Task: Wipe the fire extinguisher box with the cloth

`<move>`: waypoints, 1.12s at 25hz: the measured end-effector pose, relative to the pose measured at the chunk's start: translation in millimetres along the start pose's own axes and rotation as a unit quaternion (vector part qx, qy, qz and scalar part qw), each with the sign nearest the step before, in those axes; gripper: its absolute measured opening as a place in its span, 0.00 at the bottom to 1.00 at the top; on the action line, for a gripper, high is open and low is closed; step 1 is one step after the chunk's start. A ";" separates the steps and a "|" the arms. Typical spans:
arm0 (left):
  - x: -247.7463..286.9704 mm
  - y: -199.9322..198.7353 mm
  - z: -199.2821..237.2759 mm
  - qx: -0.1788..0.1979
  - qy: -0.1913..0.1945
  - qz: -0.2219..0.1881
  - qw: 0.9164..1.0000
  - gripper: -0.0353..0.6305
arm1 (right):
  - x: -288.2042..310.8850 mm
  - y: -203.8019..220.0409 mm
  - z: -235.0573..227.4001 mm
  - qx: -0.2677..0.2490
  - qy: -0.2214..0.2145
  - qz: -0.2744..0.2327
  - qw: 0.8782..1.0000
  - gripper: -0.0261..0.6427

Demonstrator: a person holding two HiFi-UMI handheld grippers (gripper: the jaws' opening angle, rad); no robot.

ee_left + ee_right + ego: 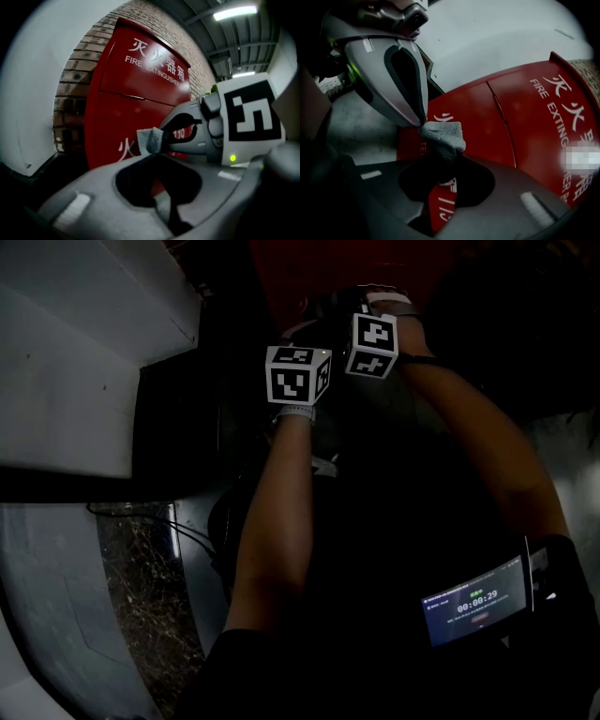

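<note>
I see brick wall (70, 79) behind red box (136, 93), "FIRE EXTINGUISHER"; L gripper (423, 121), R gripper (165, 137) both clamped on grey cloth (443, 136).

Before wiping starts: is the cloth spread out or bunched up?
Bunched up: the cloth is a small grey wad, pinched by the left tongs and the right tongs.
</note>
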State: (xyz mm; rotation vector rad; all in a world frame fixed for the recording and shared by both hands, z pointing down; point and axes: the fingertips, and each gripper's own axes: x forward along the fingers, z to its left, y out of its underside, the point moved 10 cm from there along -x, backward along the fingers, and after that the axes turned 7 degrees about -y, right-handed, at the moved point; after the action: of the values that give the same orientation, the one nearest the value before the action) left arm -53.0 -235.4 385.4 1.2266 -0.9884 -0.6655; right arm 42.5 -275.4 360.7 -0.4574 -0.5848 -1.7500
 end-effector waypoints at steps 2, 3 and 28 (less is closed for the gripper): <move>6.4 2.3 -13.5 -0.002 0.013 0.001 1.000 0.06 | -1.1 13.0 -0.2 0.005 0.000 0.007 1.000 0.15; 9.4 3.3 -20.5 0.000 0.019 0.003 1.000 0.06 | -1.8 19.2 -0.2 0.008 0.000 0.011 1.000 0.15; 13.9 -9.9 -99.0 0.014 0.089 -0.039 0.995 0.06 | -23.1 162.3 10.7 0.075 0.001 0.105 0.992 0.15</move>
State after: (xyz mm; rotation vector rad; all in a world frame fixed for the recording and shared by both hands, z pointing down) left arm 42.2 -204.8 376.1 1.3310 -0.8081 -0.5928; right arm 205.5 -283.4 379.6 -0.3971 -0.6378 -1.4955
